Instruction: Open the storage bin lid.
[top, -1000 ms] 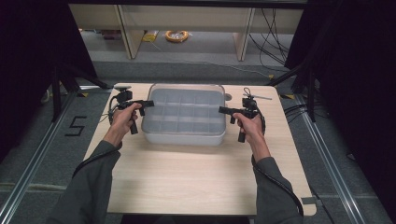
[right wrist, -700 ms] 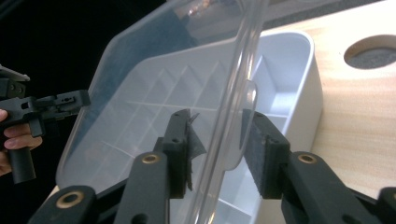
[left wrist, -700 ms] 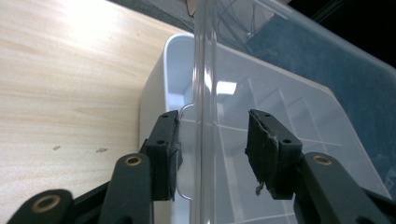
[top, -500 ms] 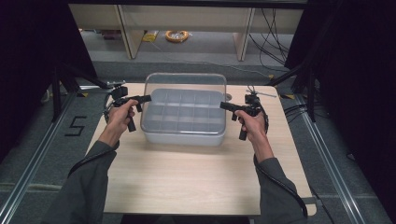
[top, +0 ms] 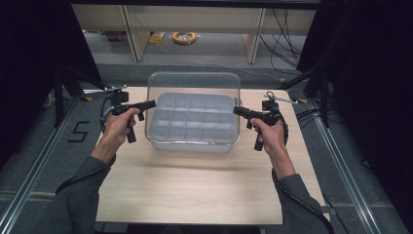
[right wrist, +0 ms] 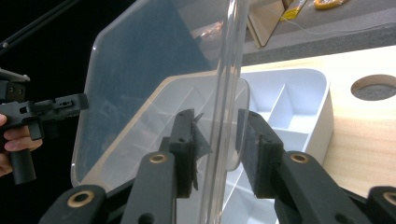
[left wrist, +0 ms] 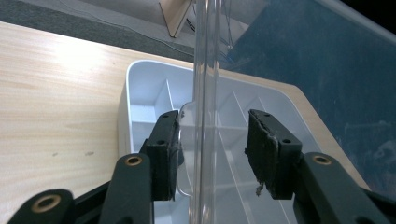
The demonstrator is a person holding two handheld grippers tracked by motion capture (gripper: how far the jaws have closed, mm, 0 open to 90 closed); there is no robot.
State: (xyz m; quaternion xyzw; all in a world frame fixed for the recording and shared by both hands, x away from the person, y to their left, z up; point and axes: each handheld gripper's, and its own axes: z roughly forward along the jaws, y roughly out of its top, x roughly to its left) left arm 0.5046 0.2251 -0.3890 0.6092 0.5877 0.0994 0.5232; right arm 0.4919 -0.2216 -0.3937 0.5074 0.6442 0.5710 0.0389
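I see a white plastic organiser tray [top: 192,122], split into a grid of small compartments, sitting on the pale wooden table [top: 195,185] toward its far side. A clear, rounded-corner plastic lid [top: 194,87] stands raised over the tray, tilted up toward the far edge, with the tray's compartments visible through it.

My left gripper [top: 146,105] reaches in from the tray's left side. In the left gripper view, the lid's transparent edge [left wrist: 205,93] runs upright between the two black jaws; they are spread, with a gap on each side of the plastic, so nothing is pinched.

My right gripper [top: 238,111] comes in from the tray's right side. In the right gripper view, the lid's edge [right wrist: 229,93] likewise passes between the jaws; the left pad [right wrist: 187,140] sits close to the plastic, but I cannot tell whether they actually clamp it. The left hand [right wrist: 14,137] with its gripper shows beyond the lid there.

A round hole [right wrist: 373,87] is cut in the tabletop beside the tray.
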